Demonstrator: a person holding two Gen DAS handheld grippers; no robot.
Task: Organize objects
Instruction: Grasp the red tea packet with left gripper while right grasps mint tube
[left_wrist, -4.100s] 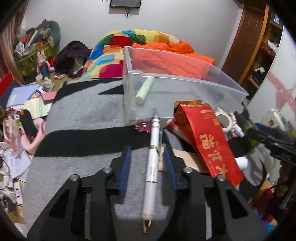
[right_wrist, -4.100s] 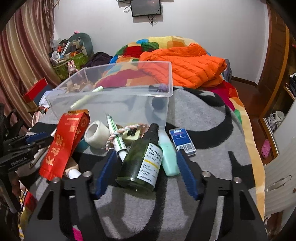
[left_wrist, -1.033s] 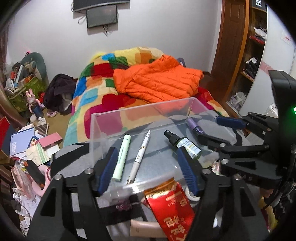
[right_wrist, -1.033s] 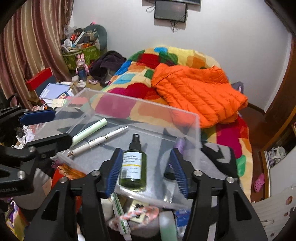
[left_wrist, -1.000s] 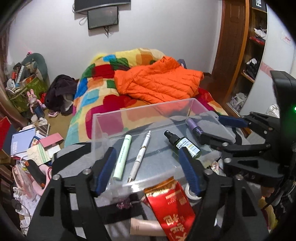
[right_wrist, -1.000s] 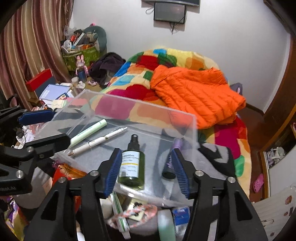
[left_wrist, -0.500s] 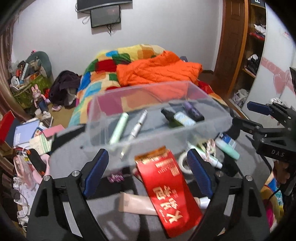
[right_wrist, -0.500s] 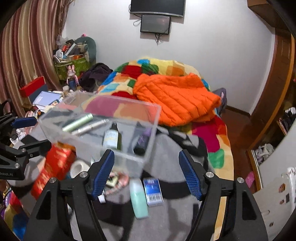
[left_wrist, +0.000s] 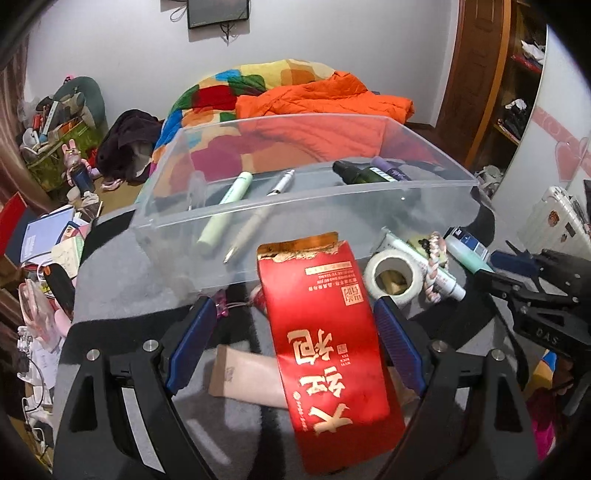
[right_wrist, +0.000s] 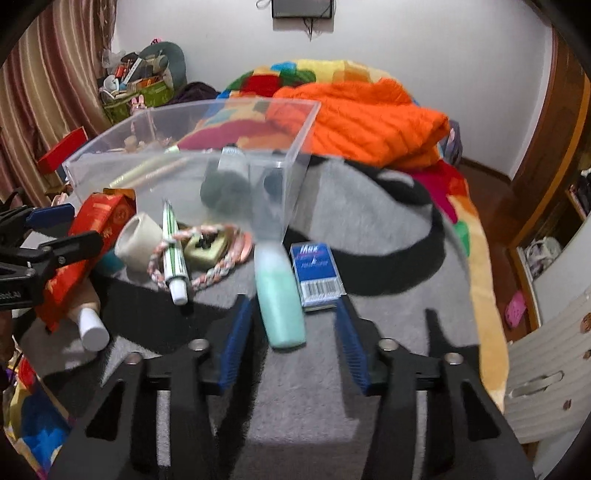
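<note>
Left gripper (left_wrist: 293, 341), jaws spread, straddles the red packet (left_wrist: 328, 332) before the clear bin (left_wrist: 258, 214); right gripper (right_wrist: 291, 345) (also released) flanks the mint bottle (right_wrist: 279, 299) on the grey blanket (right_wrist: 388, 236).

The clear bin (left_wrist: 369, 206) blocks the far side. Near it, clutter fills the blanket (right_wrist: 369, 229): a red packet (left_wrist: 325, 332) over a beige tube (left_wrist: 243, 376), tape roll (left_wrist: 388, 277), braided cord (right_wrist: 218, 266), mint bottle (right_wrist: 280, 306) and blue box (right_wrist: 316, 273). Bare blanket lies right of the box.
</note>
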